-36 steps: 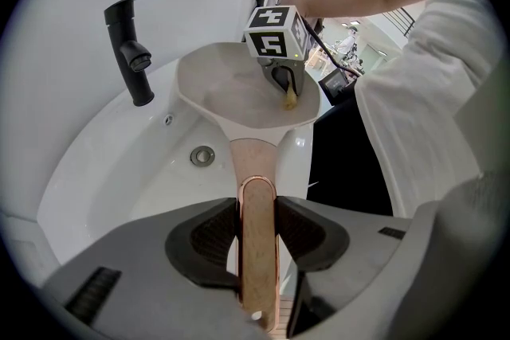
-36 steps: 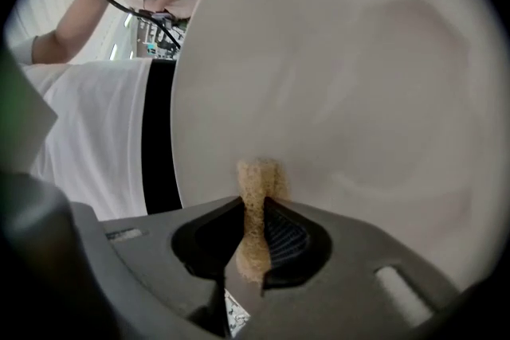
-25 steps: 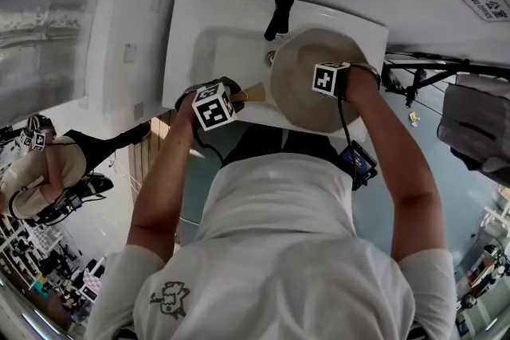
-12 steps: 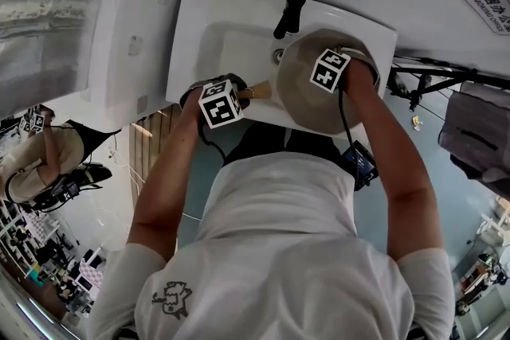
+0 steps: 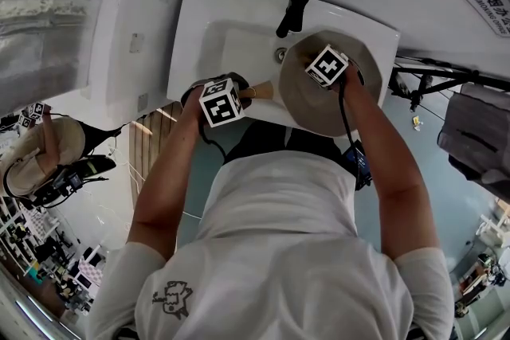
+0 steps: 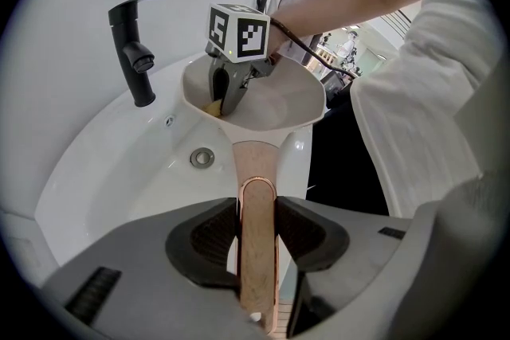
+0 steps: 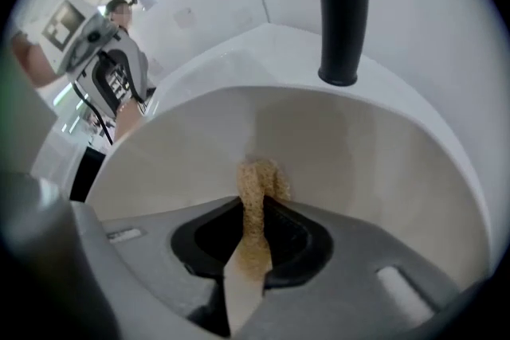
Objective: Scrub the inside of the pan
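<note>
Beige round pan held over the right side of the white ceramic sink, just below the black tap. Left gripper: jaws pinched on the pan's long wooden handle, which runs straight out from between them. Right gripper: reaching down into the pan, jaws clamped on a tan coarse scouring pad whose free end lies against the pan's inner wall.
</note>
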Demonstrator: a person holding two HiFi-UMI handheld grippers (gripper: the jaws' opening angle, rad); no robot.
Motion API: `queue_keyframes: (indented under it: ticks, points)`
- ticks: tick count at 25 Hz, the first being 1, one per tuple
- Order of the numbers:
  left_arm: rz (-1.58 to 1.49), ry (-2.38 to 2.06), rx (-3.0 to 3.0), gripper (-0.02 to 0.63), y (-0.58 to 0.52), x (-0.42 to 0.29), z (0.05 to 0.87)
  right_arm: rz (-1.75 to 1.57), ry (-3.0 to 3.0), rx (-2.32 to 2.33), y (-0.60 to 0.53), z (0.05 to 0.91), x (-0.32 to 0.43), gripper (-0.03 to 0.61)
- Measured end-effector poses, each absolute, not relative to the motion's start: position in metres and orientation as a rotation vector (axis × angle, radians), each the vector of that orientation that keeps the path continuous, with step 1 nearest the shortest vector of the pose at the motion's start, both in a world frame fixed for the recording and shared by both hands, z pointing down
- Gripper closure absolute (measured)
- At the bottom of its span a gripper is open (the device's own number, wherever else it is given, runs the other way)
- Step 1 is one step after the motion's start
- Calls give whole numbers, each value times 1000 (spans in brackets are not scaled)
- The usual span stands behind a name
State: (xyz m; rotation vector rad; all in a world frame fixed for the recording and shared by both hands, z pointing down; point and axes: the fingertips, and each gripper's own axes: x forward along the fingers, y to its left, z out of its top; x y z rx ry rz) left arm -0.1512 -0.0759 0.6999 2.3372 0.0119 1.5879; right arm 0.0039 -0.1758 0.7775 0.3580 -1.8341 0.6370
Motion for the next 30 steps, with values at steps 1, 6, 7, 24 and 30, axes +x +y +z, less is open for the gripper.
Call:
queue_keyframes:
  ticks: [1,6,7,24,30]
  points:
    - [1584,8,2338,459,-75,-151,700,687,-1848,353,-172,775,0,511]
    - [1590,8,2336,459,-75,-152,700,848,-1922,311,-156,774,-20,511]
    - [1594,10,2335,459,-75,-152,700,882,-1929,297,-150,774,-23,511]
    - [1603,14,2347,459,-74,-152,700,1228,-1556,-259,-17,751,1,515]
    - [1587,14,2346,459,-74,-152,699,1067,-1285,-390,8,742,59,515]
